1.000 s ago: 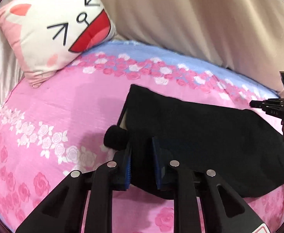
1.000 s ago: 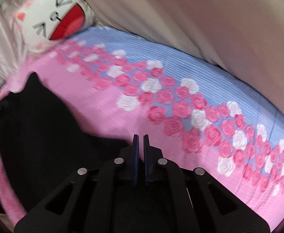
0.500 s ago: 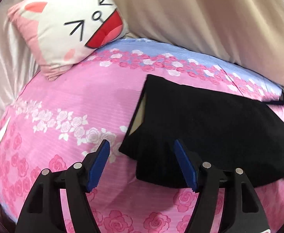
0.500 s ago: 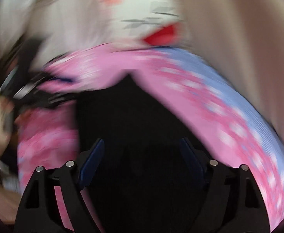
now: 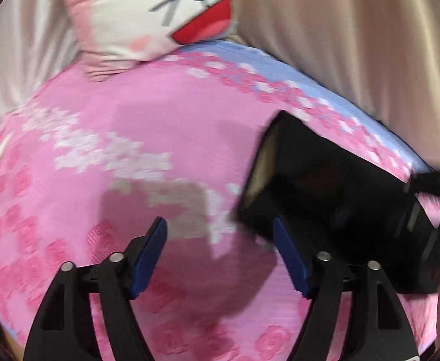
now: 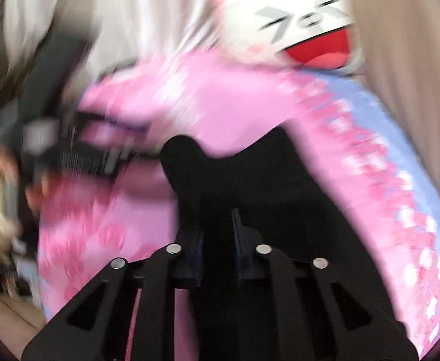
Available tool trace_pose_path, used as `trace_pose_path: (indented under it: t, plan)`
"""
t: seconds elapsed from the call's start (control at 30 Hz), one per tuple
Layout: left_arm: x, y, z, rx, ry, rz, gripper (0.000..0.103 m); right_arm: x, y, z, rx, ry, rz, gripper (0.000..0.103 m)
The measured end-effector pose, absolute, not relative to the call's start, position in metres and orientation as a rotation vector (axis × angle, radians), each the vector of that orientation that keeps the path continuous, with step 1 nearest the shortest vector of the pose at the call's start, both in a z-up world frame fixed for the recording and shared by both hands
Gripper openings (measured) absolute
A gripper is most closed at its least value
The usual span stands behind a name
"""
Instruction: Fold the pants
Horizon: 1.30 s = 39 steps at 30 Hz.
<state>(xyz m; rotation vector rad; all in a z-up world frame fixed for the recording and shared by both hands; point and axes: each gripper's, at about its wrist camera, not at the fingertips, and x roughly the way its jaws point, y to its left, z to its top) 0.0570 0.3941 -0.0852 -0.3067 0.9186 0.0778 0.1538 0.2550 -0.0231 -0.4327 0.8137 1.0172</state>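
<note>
The black pants (image 5: pixel 334 198) lie folded on the pink rose bedspread (image 5: pixel 159 138), right of centre in the left wrist view. My left gripper (image 5: pixel 220 240) is open and empty above the bedspread, its right finger at the pants' near-left edge. In the blurred right wrist view my right gripper (image 6: pixel 217 231) is nearly shut on a raised fold of the pants (image 6: pixel 250 186). The other gripper (image 6: pixel 69 138) shows as a dark blur at the left.
A white and pink cat-face pillow (image 5: pixel 159 9) lies at the head of the bed and also shows in the right wrist view (image 6: pixel 304 21). Beige curtains (image 5: pixel 355 30) hang behind the bed. The bed edge drops off at the lower left of the right wrist view.
My left gripper let go of the pants, opened wide and moved left off the cloth. My right gripper opened, swung over the pants and has closed down on a fold.
</note>
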Motion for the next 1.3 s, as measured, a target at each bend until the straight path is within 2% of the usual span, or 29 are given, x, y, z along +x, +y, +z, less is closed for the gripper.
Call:
trace_pose_path:
  t: [0.2, 0.23, 0.27, 0.3, 0.33, 0.47, 0.57, 0.63, 0.67, 0.7, 0.77, 0.83, 0.87, 0.9, 0.97, 1.1, 1.17, 1.23, 1.3]
  plan:
    - [0.094, 0.363, -0.110, -0.242, 0.995, 0.084, 0.073, 0.193, 0.249, 0.022, -0.400, 0.720, 0.859, 0.014]
    - [0.096, 0.356, -0.110, -0.199, 0.981, 0.104, 0.065, 0.194, 0.250, 0.027, -0.406, 0.696, 0.837, 0.014]
    - [0.097, 0.351, -0.109, -0.183, 0.981, 0.093, 0.042, 0.194, 0.249, 0.034, -0.398, 0.660, 0.818, 0.012]
    - [0.096, 0.348, -0.107, -0.178, 0.978, 0.077, 0.033, 0.196, 0.249, 0.043, -0.380, 0.629, 0.802, 0.011]
    - [0.092, 0.348, -0.102, -0.189, 0.972, 0.062, 0.027, 0.199, 0.249, 0.049, -0.366, 0.614, 0.793, 0.011]
    - [0.067, 0.354, -0.093, -0.208, 0.958, 0.026, 0.026, 0.197, 0.255, 0.044, -0.371, 0.710, 0.865, 0.011]
    - [0.051, 0.355, -0.108, -0.205, 0.991, 0.026, 0.027, 0.184, 0.252, 0.018, -0.405, 0.767, 0.916, 0.021]
    - [0.045, 0.353, -0.109, -0.197, 0.966, 0.030, 0.027, 0.180, 0.252, -0.010, -0.442, 0.799, 0.915, 0.049]
    - [0.045, 0.352, -0.109, -0.201, 0.965, 0.036, 0.027, 0.179, 0.251, -0.022, -0.473, 0.791, 0.881, 0.071]
    - [0.045, 0.351, -0.109, -0.210, 0.967, 0.044, 0.027, 0.179, 0.250, -0.032, -0.486, 0.794, 0.871, 0.075]
    - [0.046, 0.351, -0.109, -0.215, 0.972, 0.048, 0.027, 0.187, 0.252, -0.046, -0.433, 0.875, 0.923, 0.075]
    - [0.048, 0.352, -0.109, -0.225, 0.985, 0.047, 0.027, 0.194, 0.256, -0.058, -0.368, 0.964, 0.986, 0.060]
    - [0.051, 0.354, -0.109, -0.228, 0.990, 0.047, 0.027, 0.195, 0.260, -0.066, -0.378, 0.990, 0.974, 0.032]
    - [0.053, 0.355, -0.109, -0.225, 0.994, 0.046, 0.027, 0.196, 0.262, -0.067, -0.385, 0.997, 0.954, 0.010]
    - [0.059, 0.357, -0.109, -0.226, 0.999, 0.048, 0.029, 0.197, 0.262, -0.054, -0.390, 0.942, 0.897, 0.007]
    - [0.065, 0.359, -0.111, -0.218, 1.003, 0.053, 0.031, 0.194, 0.244, 0.020, -0.378, 0.643, 0.659, 0.006]
    - [0.068, 0.358, -0.111, -0.201, 1.006, 0.057, 0.031, 0.179, 0.250, 0.038, -0.429, 0.545, 0.603, 0.006]
    - [0.070, 0.359, -0.111, -0.201, 1.008, 0.056, 0.031, 0.147, 0.276, 0.026, -0.541, 0.493, 0.607, 0.006]
    - [0.067, 0.363, -0.110, -0.221, 1.010, 0.051, 0.032, 0.107, 0.313, -0.017, -0.692, 0.505, 0.656, 0.007]
